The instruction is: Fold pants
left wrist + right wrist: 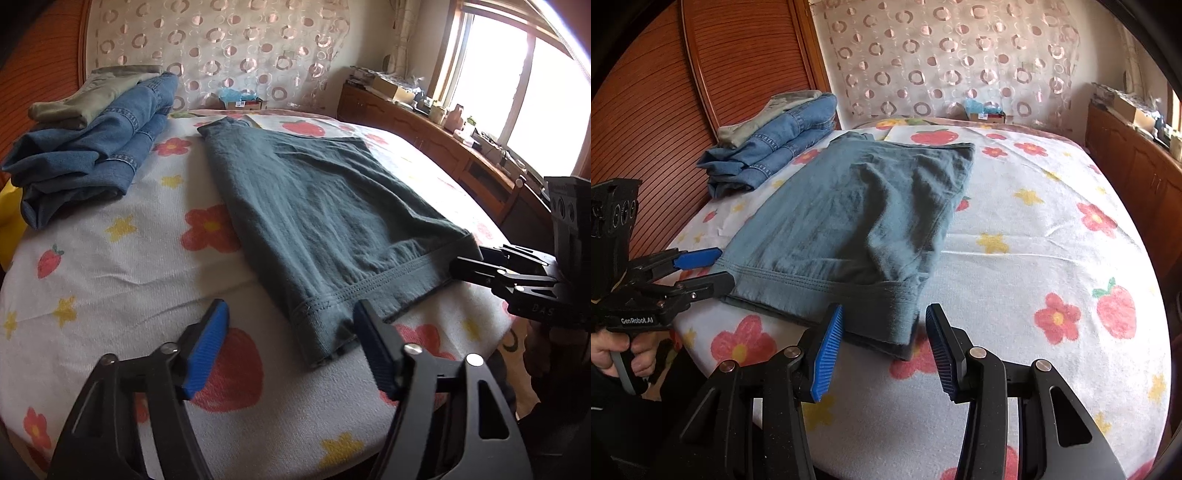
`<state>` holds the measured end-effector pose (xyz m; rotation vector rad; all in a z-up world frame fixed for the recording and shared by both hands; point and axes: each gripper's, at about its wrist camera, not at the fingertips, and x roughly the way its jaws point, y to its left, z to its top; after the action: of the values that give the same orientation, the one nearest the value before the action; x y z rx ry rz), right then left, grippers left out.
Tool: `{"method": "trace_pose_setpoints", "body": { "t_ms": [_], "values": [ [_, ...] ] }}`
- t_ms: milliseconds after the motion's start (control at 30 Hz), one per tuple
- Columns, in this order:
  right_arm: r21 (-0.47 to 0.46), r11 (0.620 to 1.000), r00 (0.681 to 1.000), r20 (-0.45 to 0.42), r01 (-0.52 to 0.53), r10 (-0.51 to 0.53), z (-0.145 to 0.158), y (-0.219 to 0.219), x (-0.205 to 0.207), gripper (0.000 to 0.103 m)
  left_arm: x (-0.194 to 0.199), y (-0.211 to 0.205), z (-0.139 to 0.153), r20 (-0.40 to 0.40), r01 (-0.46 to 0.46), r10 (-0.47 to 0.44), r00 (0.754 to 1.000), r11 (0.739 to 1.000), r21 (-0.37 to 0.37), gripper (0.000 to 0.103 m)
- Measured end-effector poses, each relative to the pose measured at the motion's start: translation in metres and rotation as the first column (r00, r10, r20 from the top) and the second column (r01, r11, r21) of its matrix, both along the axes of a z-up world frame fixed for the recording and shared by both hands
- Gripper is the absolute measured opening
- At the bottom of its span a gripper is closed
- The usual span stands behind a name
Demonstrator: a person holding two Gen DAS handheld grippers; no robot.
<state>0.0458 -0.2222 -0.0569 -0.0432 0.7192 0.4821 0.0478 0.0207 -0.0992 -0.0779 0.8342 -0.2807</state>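
The soft grey-green knit pants (849, 221), lying part-folded on the fruit-and-flower printed bedspread (1034, 229), are judged light, limp and unslippery — best pinched at the stitched near hem's two corners. Both the left gripper (291, 347) and right gripper (884, 350) are seen spread wide, nothing held (the hem just ahead). "GenRobot.AI" is read on the left gripper's body

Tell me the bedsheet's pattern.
The bedsheet is white with red flowers, strawberries and yellow stars; clearest in the right wrist view.
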Motion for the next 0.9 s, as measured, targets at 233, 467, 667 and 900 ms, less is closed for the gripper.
{"method": "trace_pose_setpoints", "body": {
  "t_ms": [233,467,667,900],
  "values": [
    [-0.01,1.0,1.0,0.004,-0.002,0.002,0.001,-0.003,-0.002,0.039,-0.001,-0.004,-0.001,0.003,0.025,-0.025,1.0,1.0,0.002,0.051],
    [-0.03,1.0,1.0,0.001,-0.005,0.005,-0.001,-0.001,-0.002,0.029,-0.001,-0.005,-0.001,-0.004,0.034,-0.034,0.999,0.999,0.0,0.042],
    [-0.023,0.999,0.999,0.003,-0.045,0.045,0.002,-0.001,-0.003,0.016,-0.006,-0.01,0.004,0.014,0.07,-0.07,0.997,0.998,-0.004,0.018],
    [0.025,0.998,0.998,-0.014,-0.054,0.054,0.01,-0.01,-0.007,0.016,-0.02,-0.005,0.025,0.062,0.097,-0.094,0.994,0.994,-0.055,0.017]
  ]
}}
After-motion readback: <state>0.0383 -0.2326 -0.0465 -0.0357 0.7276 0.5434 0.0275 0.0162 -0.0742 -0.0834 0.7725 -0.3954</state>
